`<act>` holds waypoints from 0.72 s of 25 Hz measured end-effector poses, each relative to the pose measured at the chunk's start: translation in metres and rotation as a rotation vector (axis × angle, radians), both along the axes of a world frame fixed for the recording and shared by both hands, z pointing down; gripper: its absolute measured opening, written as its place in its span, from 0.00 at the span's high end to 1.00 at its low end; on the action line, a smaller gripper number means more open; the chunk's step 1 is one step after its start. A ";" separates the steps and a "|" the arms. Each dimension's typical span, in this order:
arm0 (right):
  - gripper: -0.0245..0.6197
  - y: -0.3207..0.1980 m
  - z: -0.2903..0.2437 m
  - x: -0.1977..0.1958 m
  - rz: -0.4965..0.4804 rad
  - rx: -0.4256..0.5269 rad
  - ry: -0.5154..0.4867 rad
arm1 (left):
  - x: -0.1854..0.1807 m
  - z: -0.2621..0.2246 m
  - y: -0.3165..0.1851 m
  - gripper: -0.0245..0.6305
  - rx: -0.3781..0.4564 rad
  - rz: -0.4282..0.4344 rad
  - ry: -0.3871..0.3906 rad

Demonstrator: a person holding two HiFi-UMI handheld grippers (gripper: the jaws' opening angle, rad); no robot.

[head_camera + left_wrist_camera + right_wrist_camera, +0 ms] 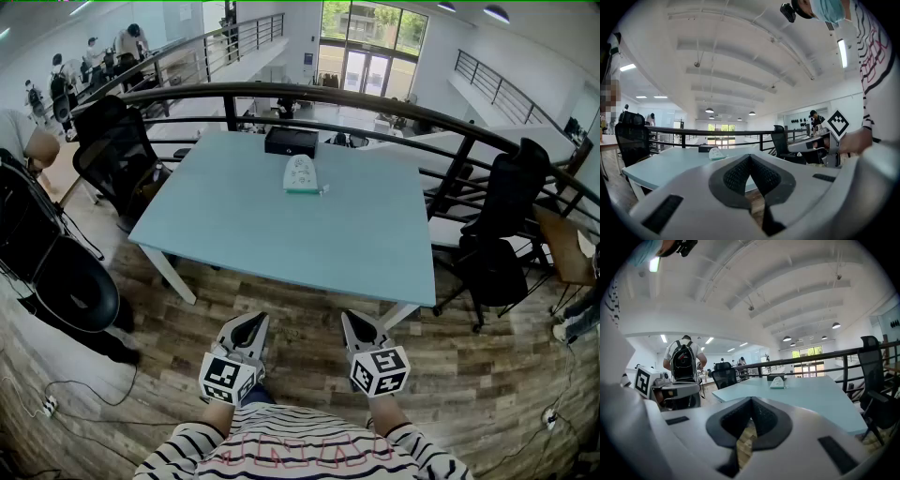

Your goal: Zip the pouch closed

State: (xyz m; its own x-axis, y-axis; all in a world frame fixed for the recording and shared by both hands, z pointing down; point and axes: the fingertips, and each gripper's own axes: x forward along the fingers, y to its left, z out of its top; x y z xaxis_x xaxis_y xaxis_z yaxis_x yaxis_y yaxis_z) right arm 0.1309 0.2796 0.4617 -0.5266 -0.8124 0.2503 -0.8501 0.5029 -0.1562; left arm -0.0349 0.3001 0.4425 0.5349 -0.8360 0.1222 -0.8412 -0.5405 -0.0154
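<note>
A small white pouch (pixel 301 174) with a green edge lies on the far half of the pale blue table (pixel 281 230). It shows small and distant in the left gripper view as the pouch (pixel 716 154) and in the right gripper view as the pouch (pixel 777 383). My left gripper (pixel 249 326) and right gripper (pixel 356 323) hang side by side over the wooden floor, short of the table's near edge, well away from the pouch. Both are shut with nothing between the jaws.
A black box (pixel 291 142) sits at the table's far edge behind the pouch. Black office chairs (pixel 117 150) stand left and right (pixel 502 225) of the table. A curved black railing (pixel 375 103) runs behind it. People stand at the far left.
</note>
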 end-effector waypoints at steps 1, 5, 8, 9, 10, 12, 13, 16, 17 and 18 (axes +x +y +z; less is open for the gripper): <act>0.92 -0.001 0.000 0.000 0.001 0.001 -0.017 | 0.002 0.001 0.000 0.93 0.004 0.010 0.000; 0.92 -0.007 0.000 0.003 0.020 0.014 -0.059 | 0.008 0.006 -0.001 0.93 0.006 0.030 -0.007; 0.91 -0.012 0.001 0.003 0.020 0.016 -0.052 | 0.010 0.009 -0.006 0.92 -0.005 0.034 -0.016; 0.91 -0.015 0.002 0.004 0.021 0.012 -0.053 | 0.011 0.010 -0.008 0.91 -0.011 0.039 -0.017; 0.91 -0.018 0.003 0.004 0.025 0.008 -0.055 | 0.012 0.012 -0.012 0.85 -0.019 0.045 -0.016; 0.87 -0.026 0.006 0.004 0.029 0.000 -0.060 | 0.012 0.016 -0.022 0.70 -0.036 0.057 -0.010; 0.81 -0.030 0.007 0.003 0.030 -0.005 -0.062 | 0.012 0.018 -0.028 0.70 -0.042 0.061 -0.007; 0.74 -0.047 0.012 0.001 0.036 -0.021 -0.061 | 0.013 0.023 -0.051 0.70 -0.057 0.080 -0.007; 0.74 -0.055 0.012 0.000 0.040 -0.025 -0.061 | 0.013 0.023 -0.060 0.70 -0.058 0.089 -0.010; 0.74 -0.063 0.013 -0.001 0.045 -0.029 -0.063 | 0.012 0.023 -0.070 0.70 -0.058 0.097 -0.013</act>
State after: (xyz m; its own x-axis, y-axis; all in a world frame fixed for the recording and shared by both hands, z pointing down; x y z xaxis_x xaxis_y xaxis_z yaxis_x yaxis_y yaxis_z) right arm 0.1300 0.2168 0.4748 -0.5049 -0.8287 0.2416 -0.8600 0.4588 -0.2235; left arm -0.0227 0.2301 0.4657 0.6110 -0.7718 0.1761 -0.7848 -0.6197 0.0076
